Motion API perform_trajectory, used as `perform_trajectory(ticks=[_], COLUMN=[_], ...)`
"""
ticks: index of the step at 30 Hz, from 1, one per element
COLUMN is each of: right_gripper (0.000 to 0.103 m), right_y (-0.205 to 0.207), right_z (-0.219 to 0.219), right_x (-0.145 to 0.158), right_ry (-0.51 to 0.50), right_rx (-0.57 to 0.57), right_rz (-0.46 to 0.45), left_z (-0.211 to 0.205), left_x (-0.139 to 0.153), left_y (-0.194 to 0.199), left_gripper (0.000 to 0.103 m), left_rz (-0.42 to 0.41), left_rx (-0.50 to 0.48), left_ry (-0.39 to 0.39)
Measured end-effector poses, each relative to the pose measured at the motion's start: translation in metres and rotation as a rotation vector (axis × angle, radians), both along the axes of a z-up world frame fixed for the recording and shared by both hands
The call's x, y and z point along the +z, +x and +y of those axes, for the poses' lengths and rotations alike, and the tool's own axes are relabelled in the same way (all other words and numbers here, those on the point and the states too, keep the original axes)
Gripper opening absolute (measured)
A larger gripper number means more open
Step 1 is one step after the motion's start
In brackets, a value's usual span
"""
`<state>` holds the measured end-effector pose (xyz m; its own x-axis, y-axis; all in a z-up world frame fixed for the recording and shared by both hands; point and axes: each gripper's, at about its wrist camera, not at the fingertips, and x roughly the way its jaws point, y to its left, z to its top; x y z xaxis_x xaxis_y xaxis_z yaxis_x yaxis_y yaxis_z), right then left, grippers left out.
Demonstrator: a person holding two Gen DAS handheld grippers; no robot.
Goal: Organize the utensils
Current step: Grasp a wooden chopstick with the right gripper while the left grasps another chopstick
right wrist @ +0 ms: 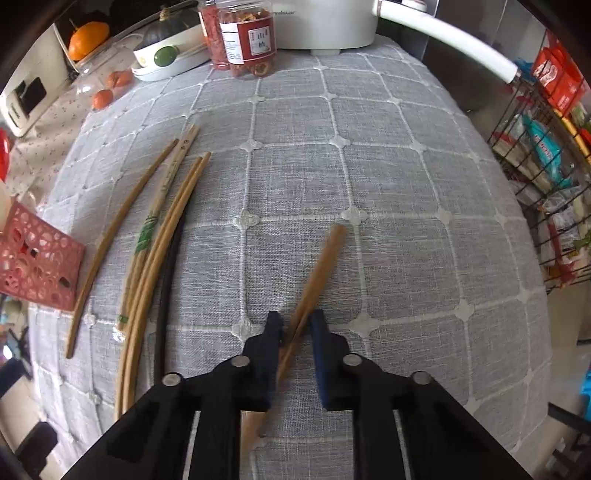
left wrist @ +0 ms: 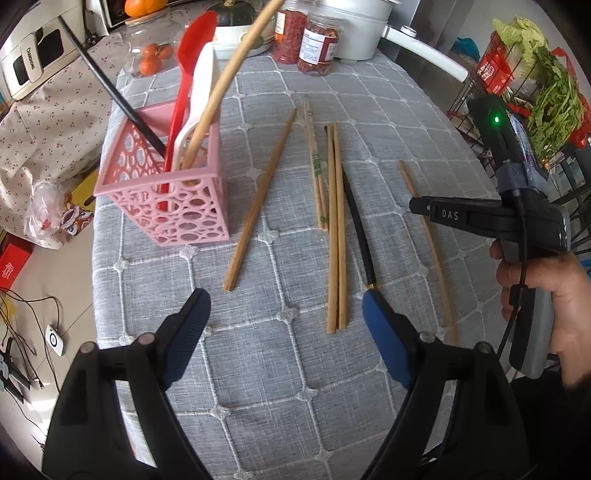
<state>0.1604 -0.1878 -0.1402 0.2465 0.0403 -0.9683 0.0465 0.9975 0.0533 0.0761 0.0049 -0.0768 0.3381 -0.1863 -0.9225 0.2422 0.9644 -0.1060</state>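
A pink perforated holder (left wrist: 168, 192) stands on the grey tablecloth (left wrist: 280, 369) and holds a red spoon (left wrist: 190, 62), a white spoon (left wrist: 201, 88), a wooden handle and a black stick. Several chopsticks lie loose: one brown (left wrist: 260, 201), a wrapped pair (left wrist: 316, 166), a brown pair (left wrist: 337, 229), a black one (left wrist: 360, 229). My left gripper (left wrist: 284, 314) is open and empty above the cloth. My right gripper (right wrist: 295, 325) has its jaws close around a brown chopstick (right wrist: 317, 269), which is blurred. The same chopstick (left wrist: 430, 243) and the right gripper (left wrist: 417, 206) show in the left wrist view.
Jars (left wrist: 319, 40) of dried food, a white pot (left wrist: 354, 26), a bowl (right wrist: 166, 62) and oranges (left wrist: 155, 59) stand at the back. A wire rack (right wrist: 546, 184) with packets stands right of the table. The pink holder (right wrist: 37, 258) sits at the left edge in the right wrist view.
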Motion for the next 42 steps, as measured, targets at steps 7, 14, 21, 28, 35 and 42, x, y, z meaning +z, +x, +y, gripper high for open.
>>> perform_trajectory(ticks=[7,14,21,28,35,42], right_gripper=[0.009,0.009,0.009,0.009,0.009,0.009], right_y=[0.002,-0.007,-0.012,-0.010,-0.008,-0.006], right_z=[-0.029,-0.070,-0.101,-0.121,-0.118,-0.115], right_x=[0.018,0.045,0.050,0.048,0.048,0.047], right_ry=[0.104,0.215,0.255,0.310,0.332,0.336], right_rx=[-0.025,-0.084,-0.119,-0.158,-0.150,-0.147], right_rz=[-0.040,-0.110,-0.122,-0.121,-0.123,-0.119], left_z=[-0.038,-0.083,-0.095,-0.100,-0.101,-0.100], left_x=[-0.001,-0.018,-0.029,-0.043,-0.048,-0.049], left_y=[0.006,0.055,0.106,0.129,0.134,0.137], left_gripper=[0.058,0.021,0.014,0.010,0.010,0.010], left_rz=[-0.038,-0.014,0.014,0.065,0.070,0.089], left_rx=[-0.087,-0.094,0.010,0.045,0.063,0.070], left_ry=[0.035,0.029,0.024,0.043,0.104,0.086])
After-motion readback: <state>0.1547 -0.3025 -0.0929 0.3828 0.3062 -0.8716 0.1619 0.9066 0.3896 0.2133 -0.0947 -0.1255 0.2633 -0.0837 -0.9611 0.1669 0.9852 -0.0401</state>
